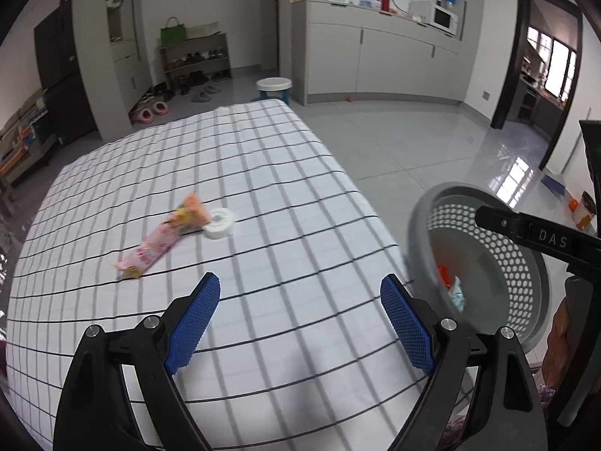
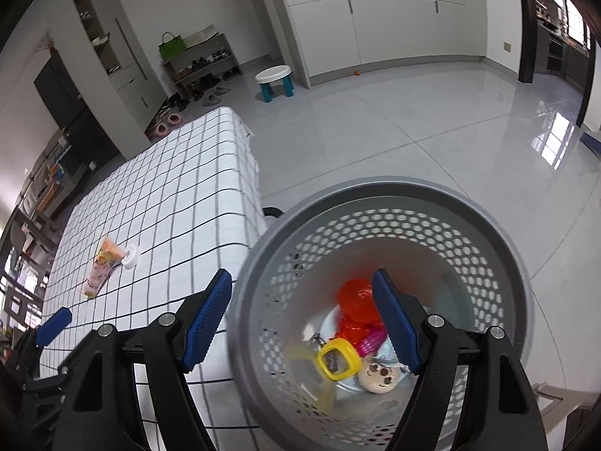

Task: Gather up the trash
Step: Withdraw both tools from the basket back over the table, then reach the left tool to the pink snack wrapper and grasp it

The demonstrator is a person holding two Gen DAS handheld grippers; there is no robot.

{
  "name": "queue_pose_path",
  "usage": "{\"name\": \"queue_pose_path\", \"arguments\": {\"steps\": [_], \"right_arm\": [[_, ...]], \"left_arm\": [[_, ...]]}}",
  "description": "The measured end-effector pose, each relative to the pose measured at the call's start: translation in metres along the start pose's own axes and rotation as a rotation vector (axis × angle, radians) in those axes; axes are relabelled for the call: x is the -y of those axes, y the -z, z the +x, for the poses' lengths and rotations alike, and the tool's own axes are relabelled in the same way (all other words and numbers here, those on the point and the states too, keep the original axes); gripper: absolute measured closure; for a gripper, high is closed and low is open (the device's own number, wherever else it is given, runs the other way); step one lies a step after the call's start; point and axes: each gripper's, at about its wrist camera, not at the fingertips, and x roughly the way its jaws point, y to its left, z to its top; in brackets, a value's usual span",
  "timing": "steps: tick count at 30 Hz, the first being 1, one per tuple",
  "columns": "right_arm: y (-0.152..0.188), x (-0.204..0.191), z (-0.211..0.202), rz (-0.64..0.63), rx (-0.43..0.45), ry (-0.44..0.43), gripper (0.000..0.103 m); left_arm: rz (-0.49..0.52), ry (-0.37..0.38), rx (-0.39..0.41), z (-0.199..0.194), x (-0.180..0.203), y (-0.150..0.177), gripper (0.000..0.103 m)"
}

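Observation:
A pink and orange snack wrapper (image 1: 165, 236) lies on the checked tablecloth (image 1: 263, 173), touching a small white round lid (image 1: 221, 222). My left gripper (image 1: 300, 293) hovers open over the cloth, short of both, with nothing between its blue pads. Off the table's right edge stands a grey perforated basket (image 1: 499, 240) holding several bits of trash. In the right wrist view my right gripper (image 2: 302, 287) hangs open and empty over the basket's near rim (image 2: 244, 282); inside lie an orange wrapper (image 2: 355, 300), a yellow piece (image 2: 338, 359) and a round beige piece (image 2: 377, 376). The snack wrapper (image 2: 101, 267) and lid (image 2: 129, 257) show far left.
The right gripper's black arm (image 1: 537, 236) crosses above the basket in the left wrist view; a left pad (image 2: 54, 325) shows at the right view's lower left. A small white stool (image 1: 274, 88) stands on the glossy floor beyond the table. Cabinets and a shoe rack (image 1: 195, 60) line the far walls.

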Motion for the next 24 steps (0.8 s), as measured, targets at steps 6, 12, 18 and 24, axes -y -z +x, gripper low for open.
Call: {"name": "queue_pose_path", "arguments": {"steps": [6,12,18,24], "right_arm": [[0.002,-0.025,0.011,-0.035,-0.021,-0.008,0.029],[0.004,-0.044,0.021,-0.065,-0.045,-0.019,0.029],[0.008,-0.058,0.027,-0.092,-0.061,-0.031,0.029],[0.008,-0.068,0.039,-0.099,-0.094,-0.049,0.029]], "left_arm": [[-0.032,-0.038,0.012,-0.010,-0.034,0.000,0.017],[-0.041,-0.094,-0.005,-0.009,-0.073,-0.001,0.016],[-0.054,-0.136,-0.033,0.006,-0.113,-0.004,0.016],[-0.081,-0.130,-0.073,0.036,-0.139,-0.011,0.016]]}}
